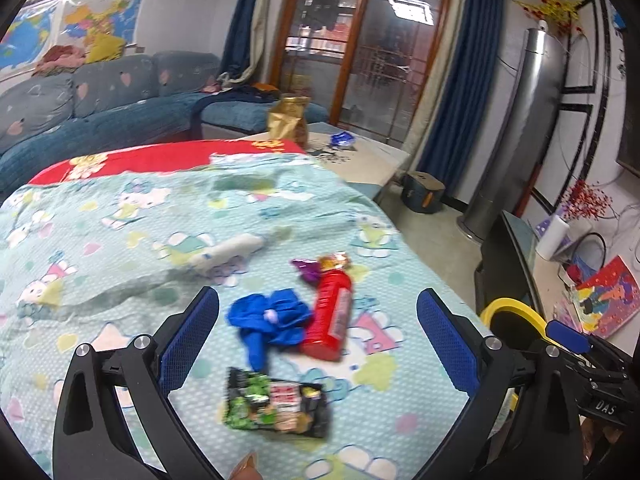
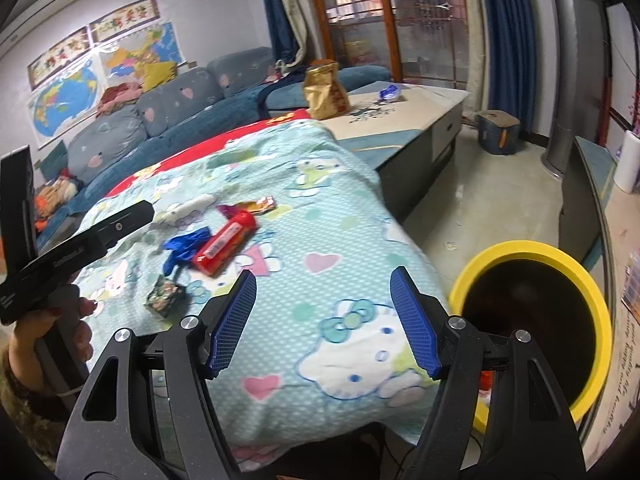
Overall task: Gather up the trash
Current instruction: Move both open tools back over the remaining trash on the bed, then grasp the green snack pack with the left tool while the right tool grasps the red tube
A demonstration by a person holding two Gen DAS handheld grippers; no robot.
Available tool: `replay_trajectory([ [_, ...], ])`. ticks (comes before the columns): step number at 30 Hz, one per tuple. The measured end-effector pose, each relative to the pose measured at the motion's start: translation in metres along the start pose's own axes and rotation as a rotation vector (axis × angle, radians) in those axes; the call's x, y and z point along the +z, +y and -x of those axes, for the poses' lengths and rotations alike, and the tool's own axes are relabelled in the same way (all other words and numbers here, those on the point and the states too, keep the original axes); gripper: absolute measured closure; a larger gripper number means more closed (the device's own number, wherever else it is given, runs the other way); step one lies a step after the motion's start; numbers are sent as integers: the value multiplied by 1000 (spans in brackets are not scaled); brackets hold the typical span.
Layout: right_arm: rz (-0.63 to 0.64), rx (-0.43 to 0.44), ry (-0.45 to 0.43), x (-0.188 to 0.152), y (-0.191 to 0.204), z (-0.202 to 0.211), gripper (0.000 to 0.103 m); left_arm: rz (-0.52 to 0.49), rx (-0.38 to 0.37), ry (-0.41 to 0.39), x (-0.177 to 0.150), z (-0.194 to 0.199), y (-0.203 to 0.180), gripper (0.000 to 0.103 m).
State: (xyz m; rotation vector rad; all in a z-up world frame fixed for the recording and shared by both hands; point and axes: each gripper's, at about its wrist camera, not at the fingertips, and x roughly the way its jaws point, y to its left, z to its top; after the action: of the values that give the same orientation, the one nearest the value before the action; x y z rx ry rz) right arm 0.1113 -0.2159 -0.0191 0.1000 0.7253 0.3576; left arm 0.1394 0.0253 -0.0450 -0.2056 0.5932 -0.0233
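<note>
The trash lies in a loose cluster on the cartoon-cat blanket (image 1: 120,240), ahead of the left gripper (image 1: 318,332) and framed between its spread, empty fingers; nearest is the dark snack packet (image 1: 276,402), lying flat just short of the fingertips; beyond it the crumpled blue glove (image 1: 272,320), and touching the glove's right side the red cylindrical bottle (image 1: 330,314), its long axis running away from the fingers and leaning slightly left at the far end; a purple wrapper (image 1: 306,270) and an orange-gold wrapper (image 1: 334,262) sit at the bottle's far end, and a white tube (image 1: 228,254) lies further left; the right gripper (image 2: 324,320), fingers likewise spread and holding nothing, hovers over bare blanket nearer the bed's edge, with the cluster off to its upper left, so the left hand looks the better placed for the packet or glove; the yellow-rimmed bin (image 2: 596,296) stands just off the bed's edge, to the right of the right gripper, so I judge a hand-over or a swing rightward will follow; legible writing is scant: "DAS" on the right gripper's body in the left view; the bottle's label and the packet's print are too blurred to read.
</note>
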Motion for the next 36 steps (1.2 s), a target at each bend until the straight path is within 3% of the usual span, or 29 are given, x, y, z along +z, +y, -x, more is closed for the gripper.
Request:
replay_trajectory([
  [11, 3, 89, 16, 16, 34, -27, 41, 53, 68, 67, -19, 2, 50, 7],
  [22, 20, 120, 79, 34, 59, -73, 41, 85, 20, 180, -53, -11, 66, 8],
  [29, 20, 131, 145, 36, 69, -104, 41, 62, -15, 227, -64, -26, 57, 29],
  [36, -1, 150, 204, 38, 76, -135, 47, 34, -25, 253, -71, -36, 45, 34],
])
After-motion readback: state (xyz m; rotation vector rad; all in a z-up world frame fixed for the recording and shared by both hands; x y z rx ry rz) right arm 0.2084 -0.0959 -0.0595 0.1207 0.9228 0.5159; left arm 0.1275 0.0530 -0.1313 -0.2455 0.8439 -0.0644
